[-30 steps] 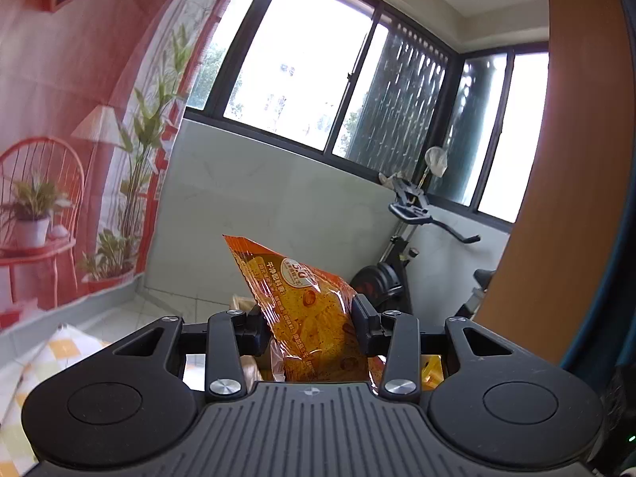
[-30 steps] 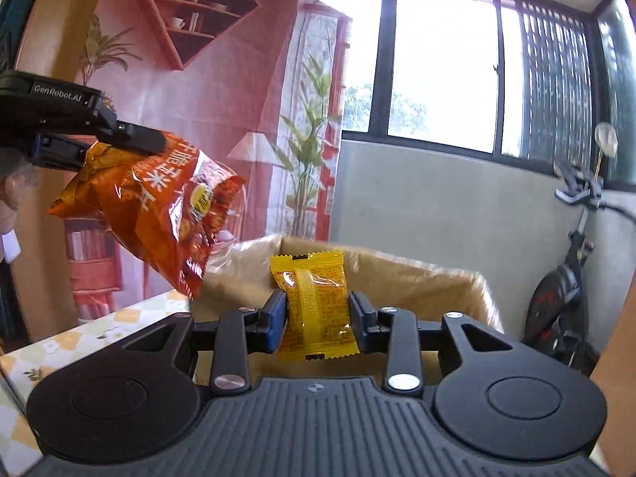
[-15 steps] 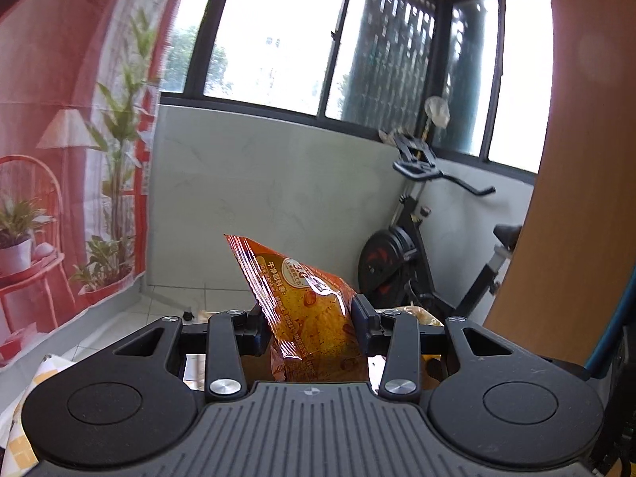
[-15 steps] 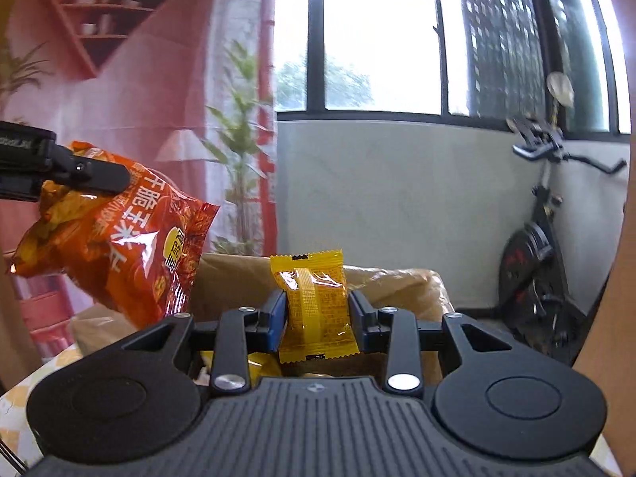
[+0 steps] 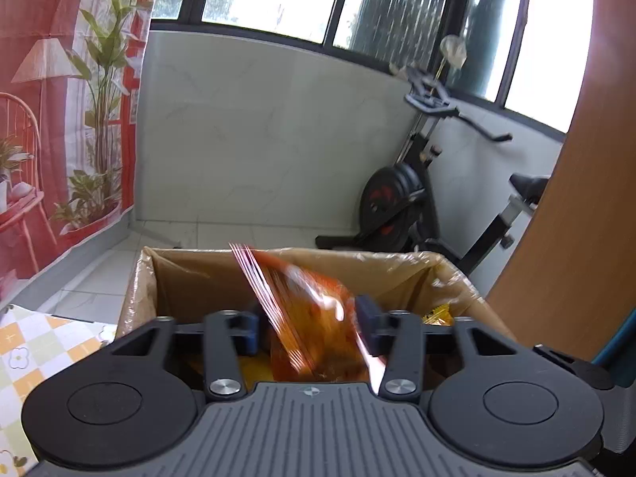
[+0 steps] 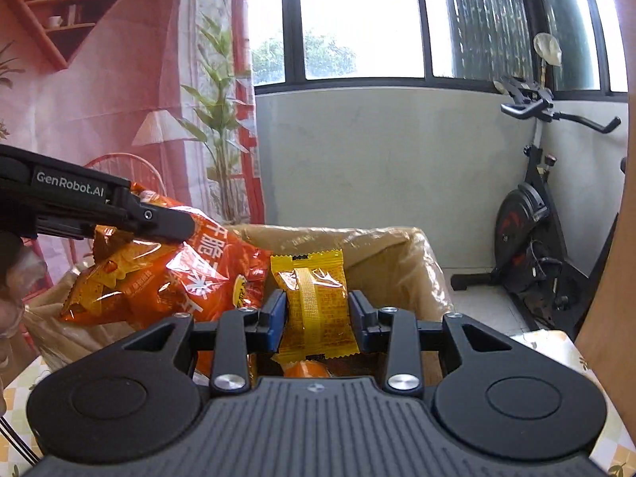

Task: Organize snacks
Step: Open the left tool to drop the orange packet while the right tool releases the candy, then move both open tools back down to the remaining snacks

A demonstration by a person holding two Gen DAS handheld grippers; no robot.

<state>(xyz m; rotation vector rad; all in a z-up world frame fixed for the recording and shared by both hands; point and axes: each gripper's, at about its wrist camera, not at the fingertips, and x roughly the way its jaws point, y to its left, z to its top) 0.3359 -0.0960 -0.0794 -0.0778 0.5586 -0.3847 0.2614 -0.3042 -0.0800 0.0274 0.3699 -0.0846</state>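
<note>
Orange foil, crinkled and glossy — chip bag (image 5: 314,330) blurred between the pads of the left gripper (image 5: 308,324), whose jaws have just been opening; no longer pinched, dropping toward the cardboard box (image 5: 190,274) below. Carried in over the box from a second ago, both hands now above its open top. Release here means one snack as good as stowed. Right gripper (image 6: 316,320) clenched on a small yellow packet (image 6: 314,302), flat and pillow-shaped with a ribbed centre seam, poised over the same plastic-lined box — likely next in.
</note>
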